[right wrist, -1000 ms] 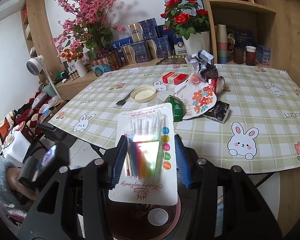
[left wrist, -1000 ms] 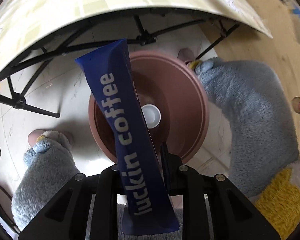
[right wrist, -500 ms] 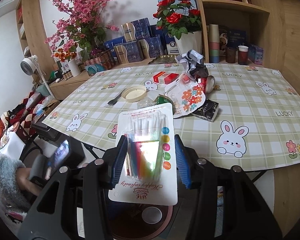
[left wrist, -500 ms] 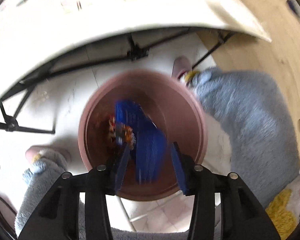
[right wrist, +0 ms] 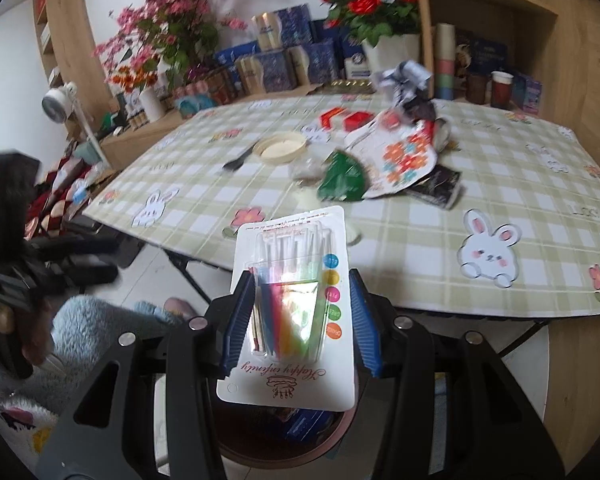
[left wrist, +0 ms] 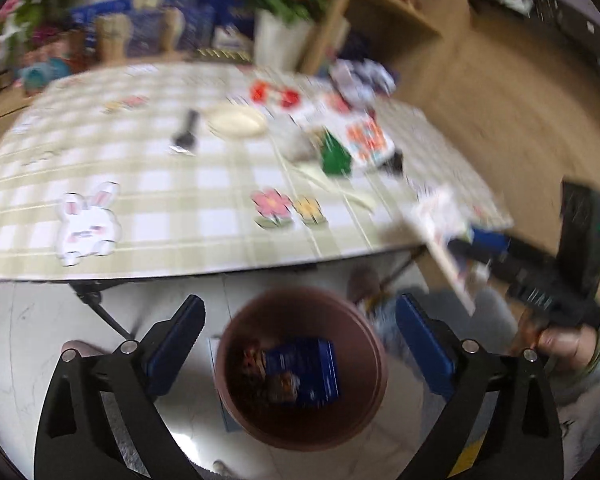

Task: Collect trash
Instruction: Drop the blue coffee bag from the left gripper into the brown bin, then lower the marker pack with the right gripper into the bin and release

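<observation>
Two grippers are working over a brown bin (left wrist: 300,368) standing on the floor just below the desk (left wrist: 180,208) edge. The left gripper (left wrist: 300,344) is hanging above the bin with its jaws spread wide and nothing between them; they have just been opening, and the blue coffee sachet (left wrist: 304,372) is now lying inside the bin among other scraps. The right gripper (right wrist: 302,320) is clamping a candle blister pack (right wrist: 290,312) across its width, pads pressing on the clear plastic bubble, with the bin's rim (right wrist: 260,456) showing directly beneath it.

Judging by its look, the pack is going to handle as something very light: a thin, fairly stiff card with a springy bubble that could slip or buckle under a hard squeeze, so gripping across the bubble's sides, as now, seems sensible. Its long axis is running along the gripper's fingers, pointing away toward the desk, printed bottom edge nearest the camera. More litter (right wrist: 400,152) is lying heaped mid-desk, blurred but apparently wrappers and crumpled paper.
</observation>
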`<action>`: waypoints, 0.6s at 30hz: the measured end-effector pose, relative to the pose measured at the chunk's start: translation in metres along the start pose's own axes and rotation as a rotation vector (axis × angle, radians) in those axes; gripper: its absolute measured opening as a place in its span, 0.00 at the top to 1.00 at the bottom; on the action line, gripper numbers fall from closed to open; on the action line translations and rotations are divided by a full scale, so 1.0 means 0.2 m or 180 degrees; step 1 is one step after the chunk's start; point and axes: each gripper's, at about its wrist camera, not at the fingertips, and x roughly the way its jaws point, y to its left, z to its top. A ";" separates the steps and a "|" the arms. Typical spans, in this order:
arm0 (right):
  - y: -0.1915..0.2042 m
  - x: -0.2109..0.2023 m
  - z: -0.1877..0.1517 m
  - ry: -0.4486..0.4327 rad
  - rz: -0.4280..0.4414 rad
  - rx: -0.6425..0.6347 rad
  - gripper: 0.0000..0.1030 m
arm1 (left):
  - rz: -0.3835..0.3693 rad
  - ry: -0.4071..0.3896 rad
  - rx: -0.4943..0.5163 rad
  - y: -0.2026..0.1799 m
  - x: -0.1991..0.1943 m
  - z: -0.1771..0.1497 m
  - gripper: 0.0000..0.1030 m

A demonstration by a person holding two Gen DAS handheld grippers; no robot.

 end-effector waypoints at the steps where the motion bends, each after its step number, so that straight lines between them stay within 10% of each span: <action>1: 0.02 0.02 -0.01 0.0044 0.0021 -0.0027 0.53 | 0.0028 -0.0079 -0.0052 0.01 -0.03 -0.01 0.06; 18: 0.23 0.38 -0.21 0.0838 0.0187 -0.0220 0.53 | 0.0618 -0.0536 -0.0585 0.22 -0.12 -0.23 0.06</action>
